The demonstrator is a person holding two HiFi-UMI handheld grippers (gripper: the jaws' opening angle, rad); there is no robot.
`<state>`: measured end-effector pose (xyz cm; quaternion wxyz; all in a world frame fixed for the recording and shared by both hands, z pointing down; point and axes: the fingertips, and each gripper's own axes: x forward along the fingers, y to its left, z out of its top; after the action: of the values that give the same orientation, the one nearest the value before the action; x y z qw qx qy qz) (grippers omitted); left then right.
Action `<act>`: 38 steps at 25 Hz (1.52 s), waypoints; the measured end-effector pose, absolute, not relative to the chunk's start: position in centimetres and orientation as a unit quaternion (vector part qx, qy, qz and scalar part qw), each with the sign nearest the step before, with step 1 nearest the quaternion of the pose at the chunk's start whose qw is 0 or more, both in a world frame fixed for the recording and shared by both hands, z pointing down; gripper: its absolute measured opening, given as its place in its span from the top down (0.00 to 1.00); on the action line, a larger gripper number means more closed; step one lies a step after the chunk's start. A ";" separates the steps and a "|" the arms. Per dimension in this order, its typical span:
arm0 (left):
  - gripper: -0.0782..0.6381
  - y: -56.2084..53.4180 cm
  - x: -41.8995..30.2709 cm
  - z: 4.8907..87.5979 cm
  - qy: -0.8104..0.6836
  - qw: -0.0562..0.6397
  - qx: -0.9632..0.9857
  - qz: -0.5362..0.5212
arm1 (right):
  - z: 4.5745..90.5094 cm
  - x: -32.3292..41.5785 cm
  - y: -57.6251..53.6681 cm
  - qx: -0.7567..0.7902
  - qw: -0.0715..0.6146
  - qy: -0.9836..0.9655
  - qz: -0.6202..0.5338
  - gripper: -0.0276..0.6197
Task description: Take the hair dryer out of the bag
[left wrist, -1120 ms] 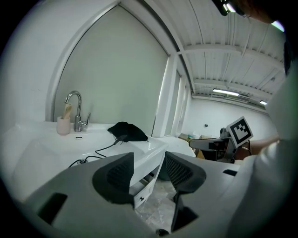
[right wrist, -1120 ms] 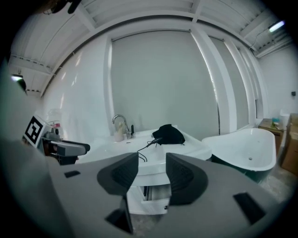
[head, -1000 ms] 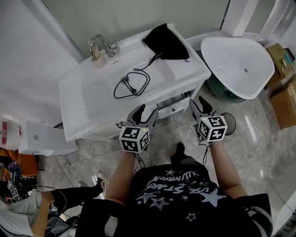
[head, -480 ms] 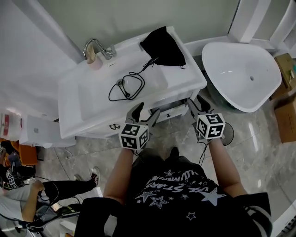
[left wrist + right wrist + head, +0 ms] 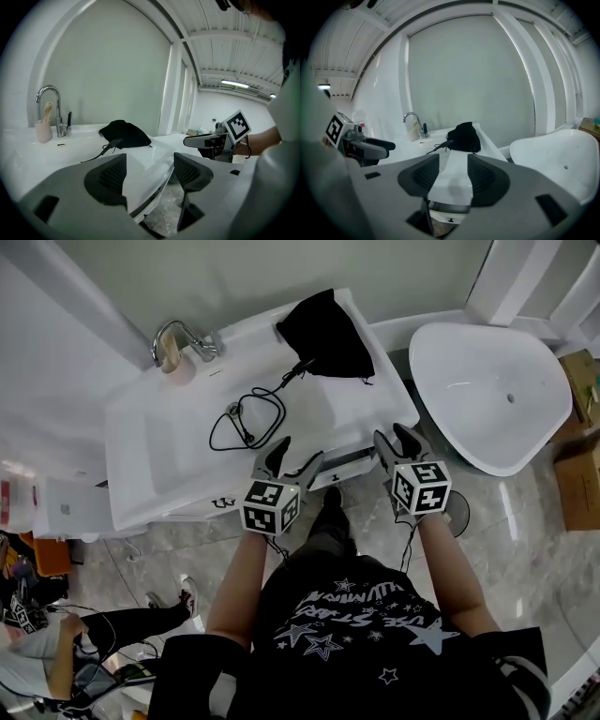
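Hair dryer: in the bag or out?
In, as far as shows: no dryer body is visible, and the black cord on the countertop runs into the black bag.

left claw (image 5: 301, 449) and right claw (image 5: 391, 434), jaws apart, empty

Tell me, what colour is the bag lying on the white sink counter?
Black all over. The bag shows best in the head view.

White vanity (image 5: 141, 456) with chrome tap (image 5: 202, 342), white tub (image 5: 487, 381), grey marble floor (image 5: 534, 559).
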<state>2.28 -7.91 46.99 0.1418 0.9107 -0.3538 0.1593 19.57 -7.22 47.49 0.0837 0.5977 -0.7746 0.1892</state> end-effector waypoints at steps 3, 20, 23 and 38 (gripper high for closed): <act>0.41 -10.3 3.1 47.5 -0.344 0.147 0.913 0.163 | 47.7 20.6 -9.5 0.603 0.095 -0.770 0.187 0.66; 0.38 -24.8 5.5 49.5 -0.319 0.153 0.916 0.189 | 51.5 22.3 -23.6 0.580 0.255 -0.756 0.162 0.64; 0.38 -26.3 5.4 49.8 -0.317 0.156 0.916 0.189 | 53.1 22.4 -24.9 0.574 0.285 -0.750 0.165 0.61; 0.38 -30.7 6.1 52.0 -0.299 0.163 0.918 0.203 | 57.3 21.5 -29.5 0.533 0.427 -0.722 0.111 0.54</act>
<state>6.08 -30.74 51.98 0.1628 0.9183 -0.2987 0.2026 21.49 -29.51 57.32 0.4267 0.5332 -0.7220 0.1113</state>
